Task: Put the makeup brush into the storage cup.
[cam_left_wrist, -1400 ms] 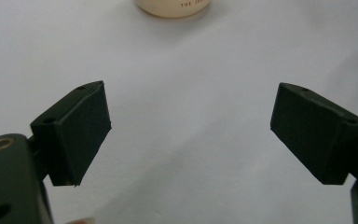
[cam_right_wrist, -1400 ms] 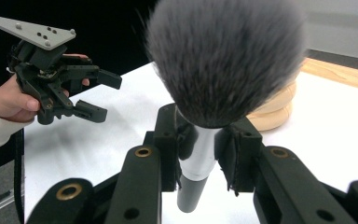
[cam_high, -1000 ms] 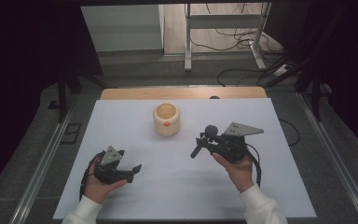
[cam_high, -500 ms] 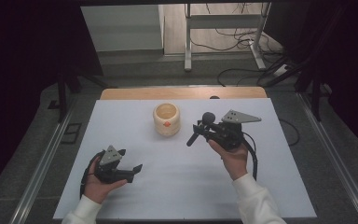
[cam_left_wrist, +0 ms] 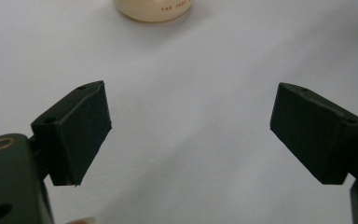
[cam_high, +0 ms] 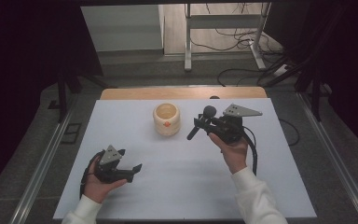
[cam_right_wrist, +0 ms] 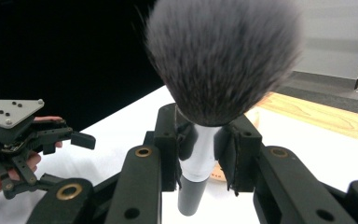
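Grey, fluffy bristles top the brush (cam_right_wrist: 219, 60), and it sits tight between the fingers (cam_right_wrist: 235, 154) of the right gripper (cam_high: 205, 125). The fingers squeeze the shiny silver neck just under the bristles. The dark handle hangs out below them. From the high view, the brush is held up above the worktop (cam_high: 182, 186), with its handle slanting down toward the left and the fluffy end up. A hand in a white sleeve holds this gripper from underneath.

Just to the left of the brush stands a small cream cup (cam_high: 166, 119). It is round, its top is open, and it has a small red mark on its side. It stands upright on the white worktop, near the back edge. The brush is near the cup but does not touch it.

Down at the front left, the left gripper (cam_high: 131, 170) rests in the other hand, low over the worktop. Its fingers (cam_left_wrist: 77, 130) are spread wide apart with nothing between them. They point toward the cup, which is well away from them.
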### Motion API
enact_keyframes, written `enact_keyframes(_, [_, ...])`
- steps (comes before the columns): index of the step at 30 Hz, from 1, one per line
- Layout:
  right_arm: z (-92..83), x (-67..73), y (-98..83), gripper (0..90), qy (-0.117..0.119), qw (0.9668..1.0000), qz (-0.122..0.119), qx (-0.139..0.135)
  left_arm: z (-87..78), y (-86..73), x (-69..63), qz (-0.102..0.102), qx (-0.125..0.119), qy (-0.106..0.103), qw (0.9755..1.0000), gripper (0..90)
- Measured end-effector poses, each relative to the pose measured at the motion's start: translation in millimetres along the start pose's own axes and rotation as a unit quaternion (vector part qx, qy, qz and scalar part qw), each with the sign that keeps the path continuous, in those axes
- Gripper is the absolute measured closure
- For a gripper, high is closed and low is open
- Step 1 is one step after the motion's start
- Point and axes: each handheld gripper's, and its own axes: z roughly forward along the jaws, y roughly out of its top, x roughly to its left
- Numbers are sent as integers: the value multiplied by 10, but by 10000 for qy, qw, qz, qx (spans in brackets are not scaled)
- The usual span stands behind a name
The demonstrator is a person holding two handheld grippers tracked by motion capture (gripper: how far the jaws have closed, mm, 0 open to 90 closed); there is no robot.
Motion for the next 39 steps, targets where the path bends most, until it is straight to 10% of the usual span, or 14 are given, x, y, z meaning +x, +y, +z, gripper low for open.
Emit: enact_keyframes(39, [249,-139,235,702,-47,9992,309,-264,-1,1,-2,-3,28,-12,10000,130])
